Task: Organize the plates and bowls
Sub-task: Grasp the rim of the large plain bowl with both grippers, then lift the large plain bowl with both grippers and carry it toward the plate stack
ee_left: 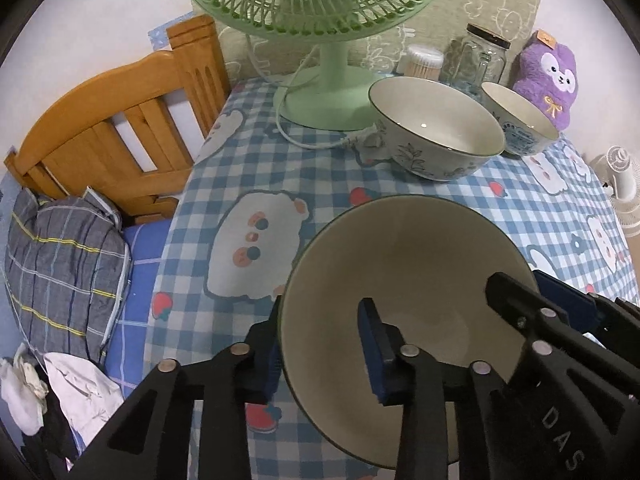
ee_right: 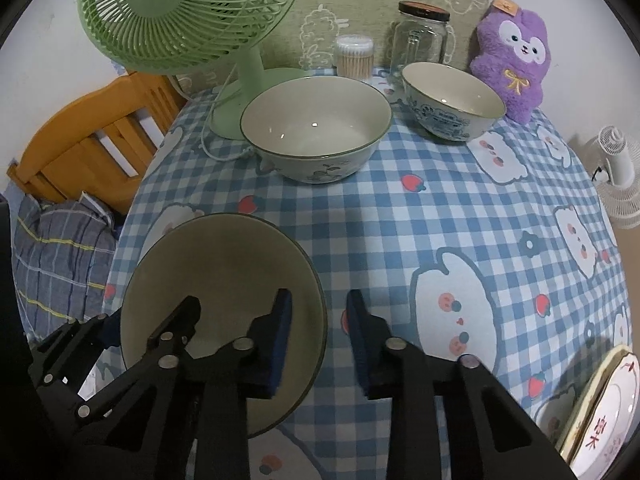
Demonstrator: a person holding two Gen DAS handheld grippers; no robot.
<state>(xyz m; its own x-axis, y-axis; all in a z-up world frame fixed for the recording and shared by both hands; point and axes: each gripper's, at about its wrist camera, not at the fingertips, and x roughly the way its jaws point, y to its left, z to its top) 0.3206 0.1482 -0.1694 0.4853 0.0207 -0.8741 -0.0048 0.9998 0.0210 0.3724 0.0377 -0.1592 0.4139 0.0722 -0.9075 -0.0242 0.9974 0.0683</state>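
A pale bowl with a dark rim (ee_left: pixel 400 248) (ee_right: pixel 224 264) rests on the checked tablecloth (ee_right: pixel 440 220) close in front of me. My left gripper (ee_left: pixel 322 312) straddles its left rim, one pad outside against the edge and one inside, apart from the wall. My right gripper (ee_right: pixel 320 296) straddles the right rim with cloth showing between the bowl and its outer pad. Each gripper also shows in the other's view, the right gripper (ee_left: pixel 520 280) and the left gripper (ee_right: pixel 152 312). Behind stand a large floral bowl (ee_left: pixel 436 120) (ee_right: pixel 316 120) and a smaller blue-patterned bowl (ee_left: pixel 520 116) (ee_right: pixel 452 96).
Stacked plates (ee_right: pixel 612 400) lie at the near right table edge. A green fan (ee_right: pixel 188 12) with its cord, a glass jar (ee_right: pixel 420 36), a cotton swab tub (ee_right: pixel 354 56) and a purple plush (ee_right: pixel 512 52) line the back. A wooden chair (ee_left: pixel 120 120) stands left.
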